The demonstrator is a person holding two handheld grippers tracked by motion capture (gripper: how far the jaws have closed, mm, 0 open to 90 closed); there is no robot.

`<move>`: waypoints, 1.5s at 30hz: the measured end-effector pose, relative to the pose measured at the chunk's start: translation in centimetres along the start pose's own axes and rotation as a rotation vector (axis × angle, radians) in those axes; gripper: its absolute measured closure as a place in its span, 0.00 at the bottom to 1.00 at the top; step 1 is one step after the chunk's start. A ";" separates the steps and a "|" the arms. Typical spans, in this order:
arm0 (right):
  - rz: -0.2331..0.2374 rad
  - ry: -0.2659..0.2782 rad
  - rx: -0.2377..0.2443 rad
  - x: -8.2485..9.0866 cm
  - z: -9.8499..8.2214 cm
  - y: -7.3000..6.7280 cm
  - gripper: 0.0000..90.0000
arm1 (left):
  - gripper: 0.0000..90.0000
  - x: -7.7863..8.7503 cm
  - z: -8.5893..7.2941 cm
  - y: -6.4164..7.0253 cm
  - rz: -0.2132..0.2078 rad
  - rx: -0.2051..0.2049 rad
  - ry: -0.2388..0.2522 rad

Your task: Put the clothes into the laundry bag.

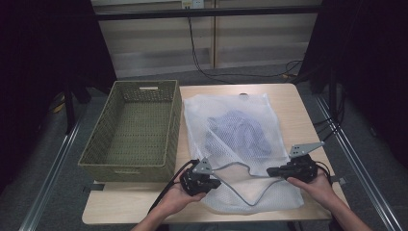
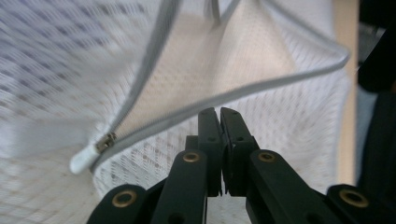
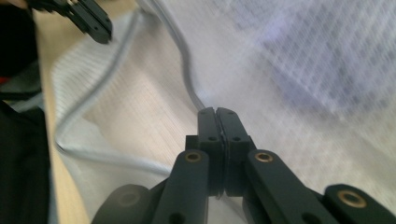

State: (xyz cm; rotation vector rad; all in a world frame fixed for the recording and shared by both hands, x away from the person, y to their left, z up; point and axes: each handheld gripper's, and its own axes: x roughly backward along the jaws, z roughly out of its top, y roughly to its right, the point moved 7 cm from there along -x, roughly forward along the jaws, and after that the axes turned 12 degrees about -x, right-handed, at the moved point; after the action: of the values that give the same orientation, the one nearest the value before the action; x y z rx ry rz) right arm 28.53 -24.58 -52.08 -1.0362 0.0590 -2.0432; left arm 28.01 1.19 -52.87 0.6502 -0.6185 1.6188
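White mesh laundry bag [image 1: 240,144] lies on the table [image 1: 288,96] beside the wicker basket [image 1: 134,130], blue garment [image 1: 238,132] inside; light, limp, snag-prone; left gripper [image 1: 213,182] and right gripper [image 1: 271,171] apparently pinch its grey zipper edge [image 1: 240,185], the firmest hold.

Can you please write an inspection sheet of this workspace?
Surface: wooden table, bare at its edges.
Job's things: white mesh laundry bag, zipper open, blue garment inside; empty woven basket beside it.
Clutter: nothing seen.
Grippers: left gripper shut on the bag's zipper edge; right gripper shut on the opposite edge.
Cables: black cables on the floor behind.
Surroundings: pale wall panels, dark curtains.
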 end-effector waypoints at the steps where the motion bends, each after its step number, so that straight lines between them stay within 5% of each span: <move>1: -0.005 -0.007 -0.001 0.1 -0.2 0.2 1.00 | 0.98 0.0 0.0 0.0 -0.010 -0.011 -0.006; 14: -0.053 -0.121 -0.016 -1.2 -1.9 2.0 1.00 | 0.97 -0.7 -1.7 -1.0 0.029 0.029 -0.063; 21: -0.070 -0.122 -0.017 -1.1 -1.9 1.9 1.00 | 0.97 0.4 -2.6 -0.9 0.040 0.058 -0.075; 24: -0.081 -0.116 -0.022 -0.9 -2.0 2.2 1.00 | 0.97 1.3 -3.4 -0.7 0.039 0.037 -0.109; 26: -0.085 -0.109 -0.024 -0.8 -2.0 2.4 1.00 | 0.97 1.5 -3.6 -0.4 0.042 0.072 -0.083; 29: -0.083 -0.104 -0.034 -0.7 -2.1 2.5 1.00 | 0.97 2.3 -4.3 -0.3 0.033 0.037 -0.124; 30: -0.087 -0.103 -0.035 -0.7 -2.1 2.6 1.00 | 0.97 2.2 -4.2 0.0 0.041 0.089 -0.080; 34: -0.099 -0.099 -0.047 -0.6 -2.1 2.7 1.00 | 0.97 3.0 -5.1 0.4 0.039 0.101 -0.088; 41: -0.121 -0.085 -0.055 -0.1 -2.4 3.1 1.00 | 0.97 4.0 -5.9 1.1 0.052 0.090 -0.092; 43: -0.130 -0.085 -0.053 -0.1 -2.4 3.0 1.00 | 0.97 4.4 -6.3 1.1 0.038 0.053 -0.128; 44: -0.135 -0.085 -0.051 -0.1 -2.4 3.0 1.00 | 0.97 4.3 -6.2 1.4 0.053 0.101 -0.092; 45: -0.133 -0.087 -0.050 -0.1 -2.4 3.0 1.00 | 0.97 4.5 -6.4 1.4 0.045 0.083 -0.104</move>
State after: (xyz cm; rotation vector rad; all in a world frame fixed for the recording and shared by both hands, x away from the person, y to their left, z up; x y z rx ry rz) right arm 28.88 -27.17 -54.86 -1.1865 -0.0038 -2.1227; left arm 25.62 8.69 -54.20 0.7903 -0.6478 1.6676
